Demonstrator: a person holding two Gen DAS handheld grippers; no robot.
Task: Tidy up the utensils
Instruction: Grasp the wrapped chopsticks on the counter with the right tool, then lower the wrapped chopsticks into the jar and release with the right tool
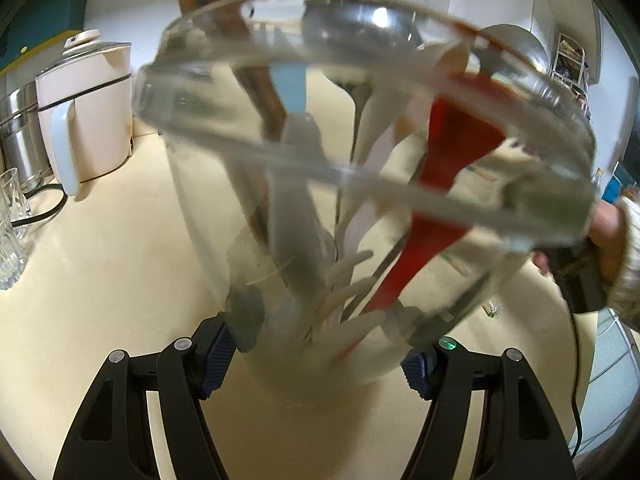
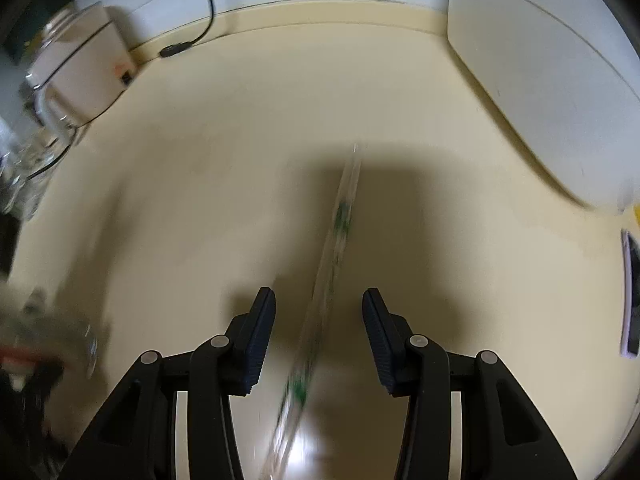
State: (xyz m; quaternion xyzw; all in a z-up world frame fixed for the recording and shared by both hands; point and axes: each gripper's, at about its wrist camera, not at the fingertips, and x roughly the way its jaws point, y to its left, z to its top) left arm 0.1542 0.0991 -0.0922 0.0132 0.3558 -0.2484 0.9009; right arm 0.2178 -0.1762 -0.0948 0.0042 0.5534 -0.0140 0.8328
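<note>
Wrapped utensil: a long thin piece in a clear wrapper with green print (image 2: 338, 240), blurred, lying on the cream counter (image 2: 200, 160), running away between the right tongs.
Handling: by my judgement light, stiff along its length, with a slick wrapper; best pinched across the middle.
Right gripper (image 2: 319, 340): spread, pads either side of the wrapped utensil, not pressing it.
Glass jar (image 1: 248, 152): clear, tilted, mouth toward the left camera; probably heavy and breakable.
Left gripper (image 1: 316, 360): blue pads (image 1: 218, 354) pressed on the jar's lower wall from both sides.
Jar contents: red spatula (image 1: 448, 168), metal ladle (image 1: 360, 28), wooden handle (image 1: 260, 80), a blue-tipped tool (image 1: 290, 88), pale plastic cutlery near the base.
Beside the jar: white kettle (image 1: 92, 108) at its left.
</note>
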